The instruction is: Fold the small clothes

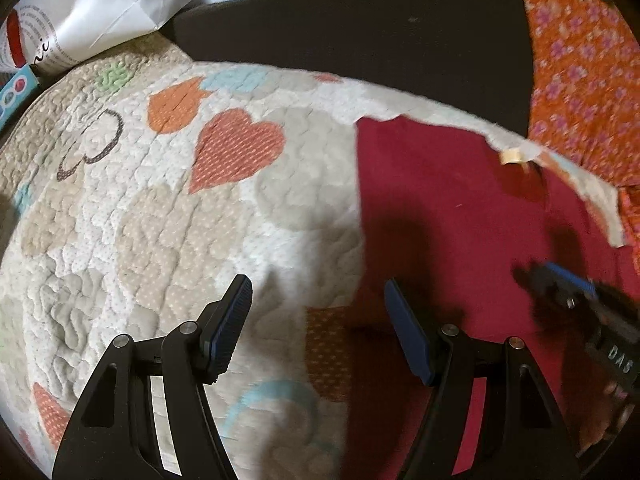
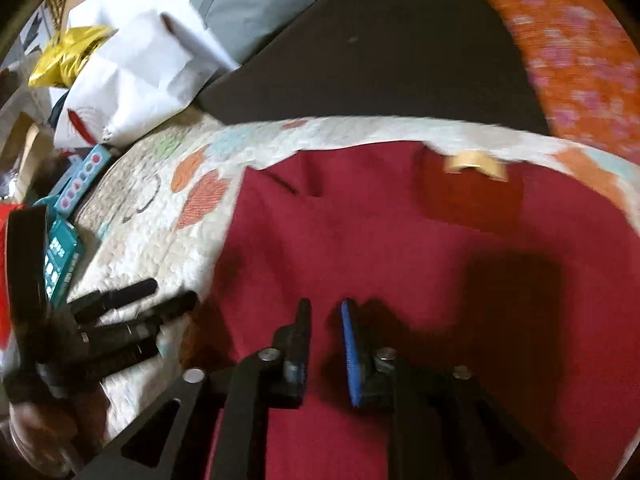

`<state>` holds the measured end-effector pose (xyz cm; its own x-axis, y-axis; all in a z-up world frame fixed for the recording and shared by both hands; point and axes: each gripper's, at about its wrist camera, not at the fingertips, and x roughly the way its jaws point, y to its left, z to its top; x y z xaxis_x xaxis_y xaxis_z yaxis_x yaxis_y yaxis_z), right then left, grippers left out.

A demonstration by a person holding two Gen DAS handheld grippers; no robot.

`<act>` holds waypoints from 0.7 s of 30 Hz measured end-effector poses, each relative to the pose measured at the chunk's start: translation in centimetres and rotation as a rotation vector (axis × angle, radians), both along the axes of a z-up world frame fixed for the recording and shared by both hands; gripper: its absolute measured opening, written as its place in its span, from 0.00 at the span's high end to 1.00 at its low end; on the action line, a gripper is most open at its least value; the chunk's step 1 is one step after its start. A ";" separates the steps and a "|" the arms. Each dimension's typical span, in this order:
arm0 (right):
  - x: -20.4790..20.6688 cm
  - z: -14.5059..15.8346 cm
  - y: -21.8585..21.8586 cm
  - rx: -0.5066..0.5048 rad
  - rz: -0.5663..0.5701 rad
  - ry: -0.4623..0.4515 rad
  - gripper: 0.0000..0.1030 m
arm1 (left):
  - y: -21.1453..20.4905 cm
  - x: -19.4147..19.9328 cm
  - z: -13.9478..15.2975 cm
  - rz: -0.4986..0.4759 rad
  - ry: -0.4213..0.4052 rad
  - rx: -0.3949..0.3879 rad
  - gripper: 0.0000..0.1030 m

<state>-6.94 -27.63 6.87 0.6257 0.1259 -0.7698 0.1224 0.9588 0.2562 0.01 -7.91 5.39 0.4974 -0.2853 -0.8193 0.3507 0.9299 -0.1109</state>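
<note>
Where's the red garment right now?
The red garment lies flat on the heart-print quilt, at its right end near the orange floral fabric, directly under the right gripper.

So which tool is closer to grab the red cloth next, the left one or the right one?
Probably the right tool. It hangs directly over the red cloth, jaws slightly apart and empty. The left tool is open too, but mostly over the heart quilt, at the cloth's edge.

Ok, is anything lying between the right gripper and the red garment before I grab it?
Nothing visible. The right gripper hovers directly over the red garment, narrow gap between its fingers empty. The left gripper is off to the side over the quilt.
</note>
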 end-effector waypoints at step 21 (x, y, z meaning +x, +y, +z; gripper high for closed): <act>-15.7 1.5 -16.3 -0.008 -0.479 0.025 0.72 | -4.0 -1.1 -1.3 -0.085 0.038 -0.050 0.32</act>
